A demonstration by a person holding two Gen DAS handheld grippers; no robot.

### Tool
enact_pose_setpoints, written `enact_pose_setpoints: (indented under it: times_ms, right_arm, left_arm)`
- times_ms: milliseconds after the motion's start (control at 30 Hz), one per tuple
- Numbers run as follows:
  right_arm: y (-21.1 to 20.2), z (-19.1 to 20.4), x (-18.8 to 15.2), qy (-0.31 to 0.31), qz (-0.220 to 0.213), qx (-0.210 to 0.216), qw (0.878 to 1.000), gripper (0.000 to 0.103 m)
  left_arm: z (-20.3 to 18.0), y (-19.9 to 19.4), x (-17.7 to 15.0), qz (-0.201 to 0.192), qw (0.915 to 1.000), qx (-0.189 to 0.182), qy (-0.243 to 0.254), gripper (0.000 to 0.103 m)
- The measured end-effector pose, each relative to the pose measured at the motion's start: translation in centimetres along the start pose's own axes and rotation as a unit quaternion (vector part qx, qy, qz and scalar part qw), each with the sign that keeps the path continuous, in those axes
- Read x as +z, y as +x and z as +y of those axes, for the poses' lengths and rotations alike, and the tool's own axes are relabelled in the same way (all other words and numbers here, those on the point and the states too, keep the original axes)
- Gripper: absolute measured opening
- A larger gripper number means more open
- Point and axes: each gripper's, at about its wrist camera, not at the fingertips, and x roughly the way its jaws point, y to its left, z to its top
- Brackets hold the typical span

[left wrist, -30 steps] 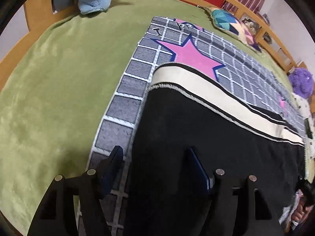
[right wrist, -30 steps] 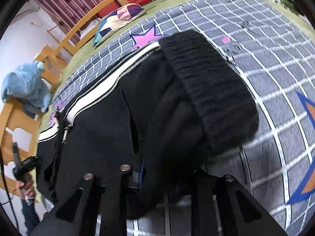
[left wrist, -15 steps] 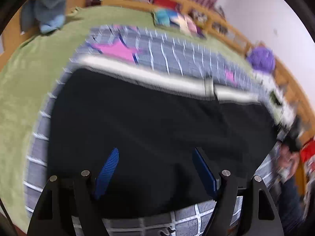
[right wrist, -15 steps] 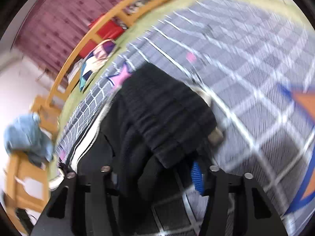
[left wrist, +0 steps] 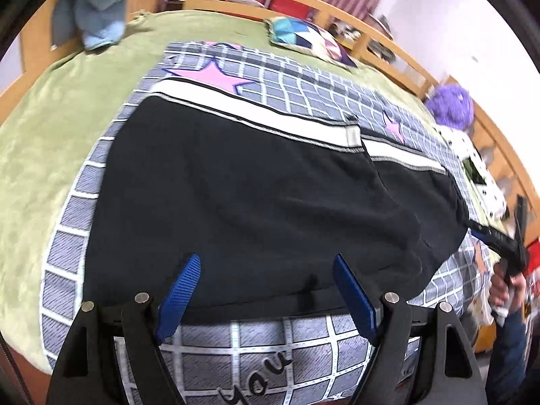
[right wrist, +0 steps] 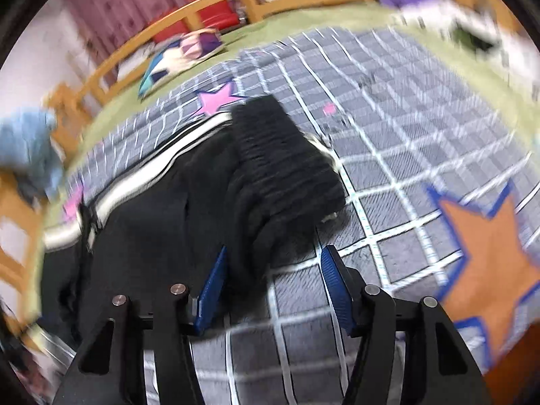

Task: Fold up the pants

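Observation:
Black pants (left wrist: 243, 195) with a cream side stripe (left wrist: 236, 108) lie folded lengthwise on a grey checked blanket (left wrist: 297, 77). My left gripper (left wrist: 266, 263) is open and empty, just above the near edge of the leg. In the right wrist view the ribbed black waistband (right wrist: 287, 162) lies folded over the pants (right wrist: 152, 229). My right gripper (right wrist: 273, 253) is open, its fingers on either side of the cloth's near edge, gripping nothing. The right gripper also shows at the far right of the left wrist view (left wrist: 499, 239).
The blanket lies on a green bedspread (left wrist: 50, 118) inside a wooden bed rail (left wrist: 388, 44). A patchwork pillow (left wrist: 310, 37), a blue plush (left wrist: 104, 3), a purple plush (left wrist: 452, 104) and a spotted white cloth (left wrist: 479, 172) lie around the edges. An orange star (right wrist: 486, 246) marks the blanket.
My right gripper has let go of the waistband end, opened and drawn back. My left gripper has swung from the pants' left edge to face the near edge.

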Motion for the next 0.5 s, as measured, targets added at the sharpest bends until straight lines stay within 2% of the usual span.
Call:
enact_pose_setpoints:
  times_ms: [67, 167, 200, 267, 333, 433, 500]
  right_arm:
    - [-1.9, 3.3, 0.2, -0.056, -0.024, -0.015, 0.998, 0.054]
    - [-3.3, 8.7, -0.2, -0.112, -0.038, 0.036, 0.992, 0.054]
    - [-3.2, 10.8, -0.6, -0.122, -0.035, 0.06, 0.99, 0.054]
    - [-2.3, 14.4, -1.2, -0.131, -0.023, 0.098, 0.986, 0.047]
    - [-1.5, 17.5, -2.3, -0.143, -0.009, 0.134, 0.981, 0.033]
    - [-0.3, 21.4, -4.1, -0.168, 0.0, 0.163, 0.972, 0.033]
    - [0.3, 22.5, -4.8, -0.17, 0.01, 0.176, 0.97, 0.035]
  left_arm:
    - [1.0, -0.7, -0.3, -0.008, 0.9996, -0.009, -0.024, 0.08]
    - [2.0, -1.3, -0.9, -0.007, 0.9988, -0.009, -0.047, 0.08]
    - [2.3, -1.4, -1.1, -0.008, 0.9985, -0.008, -0.053, 0.08]
    - [2.8, -1.7, -1.5, -0.013, 0.9981, -0.01, -0.059, 0.08]
    - [3.2, -2.1, -1.5, -0.02, 0.9978, -0.007, -0.062, 0.08]
    - [3.6, -2.9, -1.8, -0.034, 0.9973, -0.006, -0.064, 0.08]
    - [3.7, -3.4, -2.1, -0.047, 0.997, -0.005, -0.061, 0.08]
